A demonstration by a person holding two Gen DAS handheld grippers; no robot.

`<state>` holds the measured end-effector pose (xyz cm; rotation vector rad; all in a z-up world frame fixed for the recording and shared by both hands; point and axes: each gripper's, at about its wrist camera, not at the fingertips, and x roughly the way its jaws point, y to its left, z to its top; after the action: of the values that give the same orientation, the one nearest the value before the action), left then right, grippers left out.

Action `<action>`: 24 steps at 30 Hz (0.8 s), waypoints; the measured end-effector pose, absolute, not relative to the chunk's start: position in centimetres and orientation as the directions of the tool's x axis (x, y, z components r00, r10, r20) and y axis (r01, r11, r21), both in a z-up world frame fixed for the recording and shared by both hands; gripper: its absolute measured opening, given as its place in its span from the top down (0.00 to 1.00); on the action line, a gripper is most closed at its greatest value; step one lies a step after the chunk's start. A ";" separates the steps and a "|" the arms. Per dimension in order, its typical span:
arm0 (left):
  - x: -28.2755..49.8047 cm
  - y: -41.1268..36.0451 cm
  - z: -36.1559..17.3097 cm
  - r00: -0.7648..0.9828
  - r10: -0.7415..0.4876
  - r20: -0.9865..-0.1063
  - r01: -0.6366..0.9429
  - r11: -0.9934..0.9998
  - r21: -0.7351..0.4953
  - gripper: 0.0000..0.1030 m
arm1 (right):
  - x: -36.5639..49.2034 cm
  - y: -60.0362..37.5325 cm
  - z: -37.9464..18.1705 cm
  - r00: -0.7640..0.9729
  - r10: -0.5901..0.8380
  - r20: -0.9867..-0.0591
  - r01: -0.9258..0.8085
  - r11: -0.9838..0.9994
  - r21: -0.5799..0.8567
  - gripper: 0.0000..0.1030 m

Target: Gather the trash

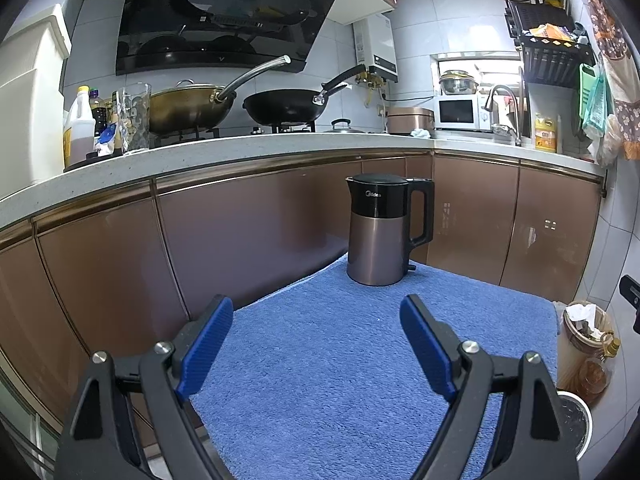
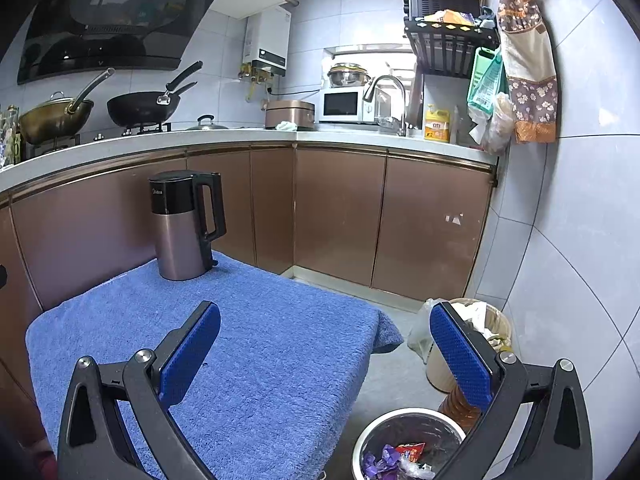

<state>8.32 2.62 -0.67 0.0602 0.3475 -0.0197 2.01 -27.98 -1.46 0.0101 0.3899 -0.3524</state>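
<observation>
My left gripper stands open above a blue towel spread over a low table, with nothing between its blue pads. My right gripper is open too and holds nothing; it hangs over the towel's right edge and the floor. Below its right finger stands a small white bin holding purple and red wrappers. That bin's rim shows low at the right in the left wrist view.
A brown and black electric kettle stands at the towel's far end. On the floor to the right are a tan bin with paper waste and an oil bottle. Brown cabinets and a tiled wall close the space.
</observation>
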 end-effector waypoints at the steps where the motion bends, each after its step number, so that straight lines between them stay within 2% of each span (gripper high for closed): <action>1: 8.3 2.7 -0.7 0.940 -0.008 -0.340 0.029 0.998 0.056 0.17 | 2.0 -28.0 -1.5 0.865 -0.335 -0.373 0.339 0.939 -0.057 0.00; 24: 8.3 2.8 -0.7 0.946 0.016 -0.324 0.004 0.998 0.062 0.17 | 1.4 -28.4 -1.2 0.868 -0.338 -0.363 0.342 0.938 -0.057 0.00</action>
<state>8.25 2.82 -0.69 0.0625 0.3302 0.0064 1.39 -28.38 -1.23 0.0089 0.3779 -0.3558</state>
